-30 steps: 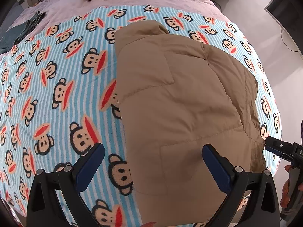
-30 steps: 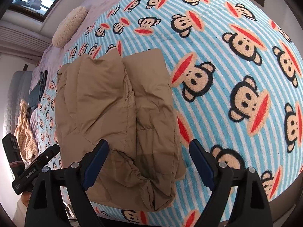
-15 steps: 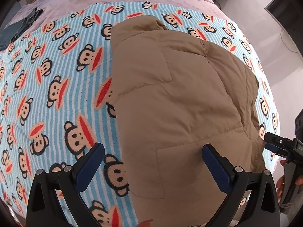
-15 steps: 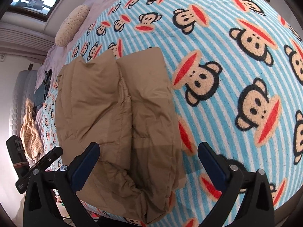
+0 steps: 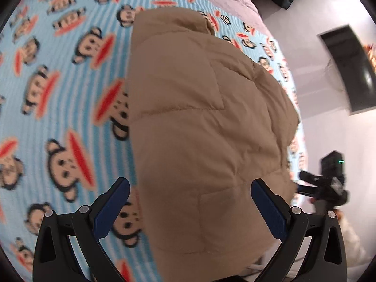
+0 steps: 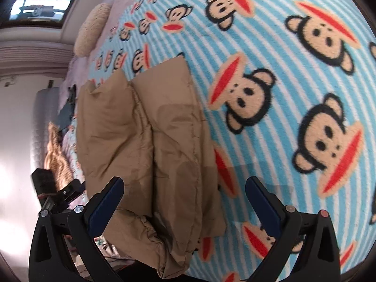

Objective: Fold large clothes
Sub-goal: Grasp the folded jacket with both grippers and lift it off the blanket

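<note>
A tan padded jacket (image 5: 199, 129) lies folded lengthwise on a bed with a blue striped monkey-print blanket (image 5: 58, 117). In the left wrist view my left gripper (image 5: 190, 202) is open, hovering over the jacket's near end, its blue pads astride the cloth without touching it. From the right wrist view the same jacket (image 6: 145, 141) shows a sleeve folded over its body and a gathered cuff at the near edge. My right gripper (image 6: 184, 199) stands wide open above that near end, with nothing pinched.
A cream pillow (image 6: 90, 33) lies at the head of the bed. Dark clothes and a knitted tan garment (image 6: 55, 155) sit on the bed's far side. The other hand-held gripper (image 5: 326, 183) shows beside the bed's edge, over pale floor.
Both grippers have dropped closer to the jacket's near end and tilted further down. The right gripper's jaws have spread wider than a second ago. The jacket has not moved.
</note>
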The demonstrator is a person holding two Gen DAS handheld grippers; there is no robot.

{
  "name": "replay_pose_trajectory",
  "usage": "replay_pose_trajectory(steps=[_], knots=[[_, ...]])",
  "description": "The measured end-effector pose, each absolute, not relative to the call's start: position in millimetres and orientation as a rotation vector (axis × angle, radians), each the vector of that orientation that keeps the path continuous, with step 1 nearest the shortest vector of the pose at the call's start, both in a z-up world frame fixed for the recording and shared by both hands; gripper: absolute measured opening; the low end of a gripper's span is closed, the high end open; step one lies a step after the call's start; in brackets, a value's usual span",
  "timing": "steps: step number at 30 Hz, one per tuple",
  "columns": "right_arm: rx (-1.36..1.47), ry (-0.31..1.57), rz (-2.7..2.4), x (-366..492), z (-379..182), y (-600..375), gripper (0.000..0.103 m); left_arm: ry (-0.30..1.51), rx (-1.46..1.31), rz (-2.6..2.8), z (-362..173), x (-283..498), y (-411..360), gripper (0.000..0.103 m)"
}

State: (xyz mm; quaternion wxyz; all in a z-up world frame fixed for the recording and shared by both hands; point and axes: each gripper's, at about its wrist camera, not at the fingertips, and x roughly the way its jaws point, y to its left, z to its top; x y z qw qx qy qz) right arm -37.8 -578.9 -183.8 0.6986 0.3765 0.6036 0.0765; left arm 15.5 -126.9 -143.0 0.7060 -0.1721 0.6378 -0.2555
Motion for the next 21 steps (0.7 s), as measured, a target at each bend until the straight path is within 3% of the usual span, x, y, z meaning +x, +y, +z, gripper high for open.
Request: replay_pose_trajectory(steps=[13, 20, 21], knots=[[0.932, 1.398, 0.421, 12.8, -247.2, -545.7, 0.103, 1.478, -0.577, -0.693, -205.9, 41.7, -134.5, 0.103], [0.983, 1.395, 0.369, 16.6, -250.5, -543.5, 0.102, 1.503, -0.661, -0.728, -225.2, 44.2, -147.1, 0.103], [0.997, 1.396, 0.357, 15.0, -250.2, -543.8, 0.098, 1.496, -0.656, -0.730, -221.4, 43.2, -147.9, 0.099]])
